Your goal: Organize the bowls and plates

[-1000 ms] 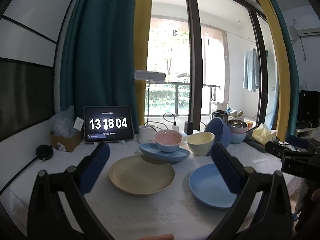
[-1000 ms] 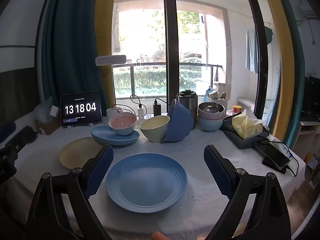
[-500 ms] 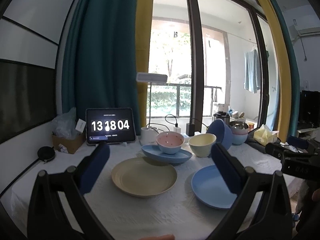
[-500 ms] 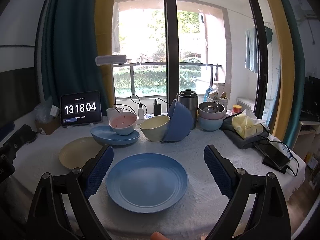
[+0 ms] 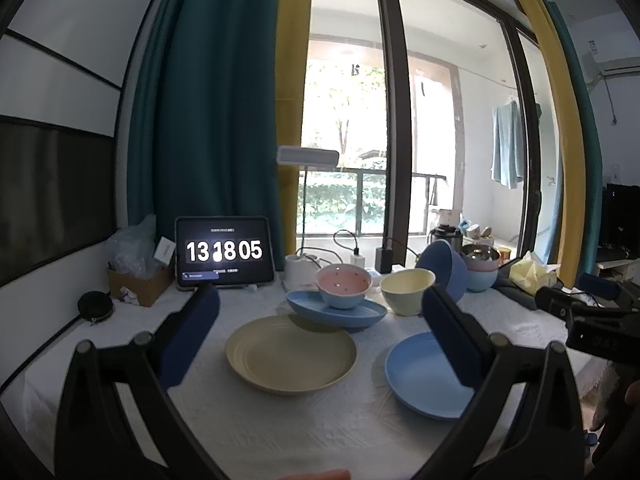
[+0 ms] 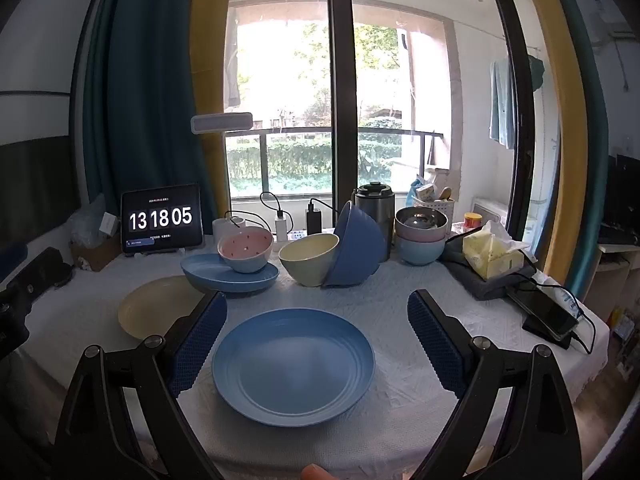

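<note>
Both my jaws spread wide and empty, left gripper (image 5: pixel 320 332) framing cream plate (image 5: pixel 291 354), right gripper (image 6: pixel 318 338) framing blue plate (image 6: pixel 293 366), tablet clock (image 6: pixel 161 218) beyond reading 13 18 05

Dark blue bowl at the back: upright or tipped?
Tipped. The dark blue bowl stands on its side, its opening facing left, leaning against the yellow bowl, which is tilted too.

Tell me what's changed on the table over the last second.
Very little. The tablet clock ticked from 13 18 04 to 13 18 05, and the left gripper drifted slightly. The right gripper stayed open above the round blue plate. Nothing was grasped; the cream plate and bowls stayed put.
</note>
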